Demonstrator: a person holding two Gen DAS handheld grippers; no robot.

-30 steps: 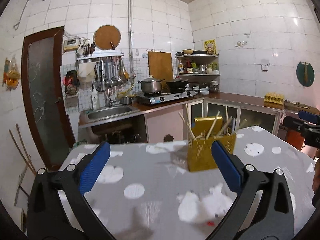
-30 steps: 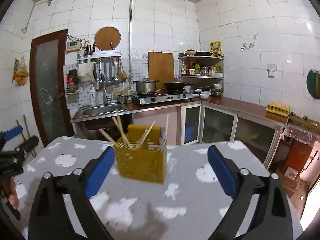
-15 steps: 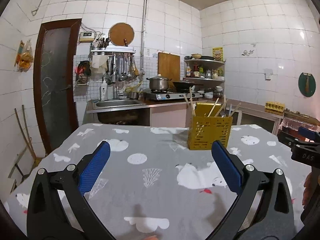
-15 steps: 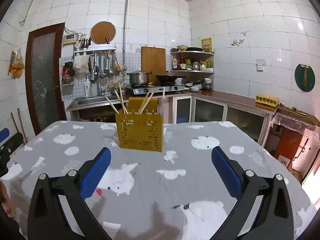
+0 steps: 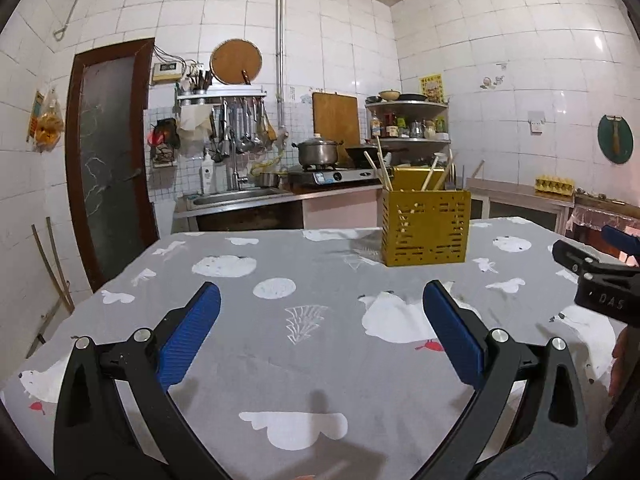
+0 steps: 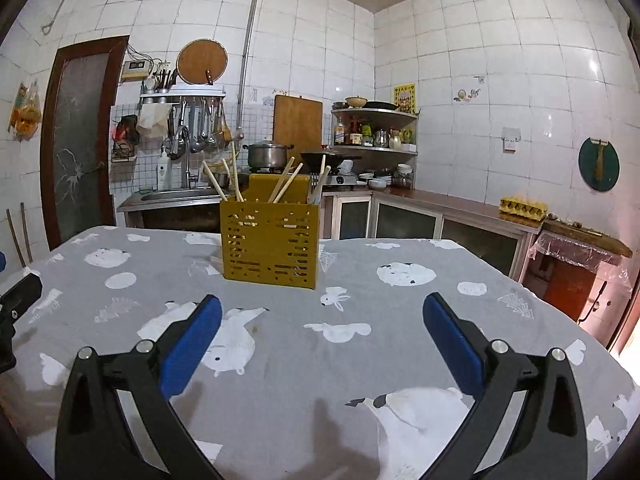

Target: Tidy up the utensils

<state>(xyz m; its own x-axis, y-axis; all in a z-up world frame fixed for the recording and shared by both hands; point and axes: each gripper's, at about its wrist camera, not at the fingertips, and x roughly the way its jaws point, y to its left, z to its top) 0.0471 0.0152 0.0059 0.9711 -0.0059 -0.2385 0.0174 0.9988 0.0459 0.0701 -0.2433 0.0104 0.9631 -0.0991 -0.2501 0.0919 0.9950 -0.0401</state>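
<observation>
Both grippers have drawn back and lowered toward the near edge of the desk since the earlier frames, so the yellow holder now sits farther ahead of each and more of the grey patterned cloth shows between. Left gripper (image 5: pixel 320 320) hangs low over the cloth with its blue fingers (image 5: pixel 188 336) spread wide apart and nothing between them. Right gripper (image 6: pixel 322 322) stands likewise, fingers (image 6: pixel 452 344) wide apart and empty. Yellow holder (image 6: pixel 270 242), a perforated box, stands upright on the desk (image 6: pixel 400 360) toward the far edge, roughly midway between the side edges. Chopsticks (image 6: pixel 285 179) already stand in it, long axes near vertical and leaning outward at the tops; other utensil handles beside them are too small to identify. No loose utensil is visible on the cloth in either view. From the left wrist view the holder (image 5: pixel 424 232) lies ahead and to the right of the fingers; from the right wrist view it lies ahead and slightly left, closer to that gripper's centre line. Judgement: the right gripper appears somewhat nearer and better aligned for any reach toward the holder. Part of the right gripper (image 5: pixel 600 280) shows at the right margin of the left view, well apart from the holder. Task appears at or near completion, pending confirmation that nothing remains outside the views.
</observation>
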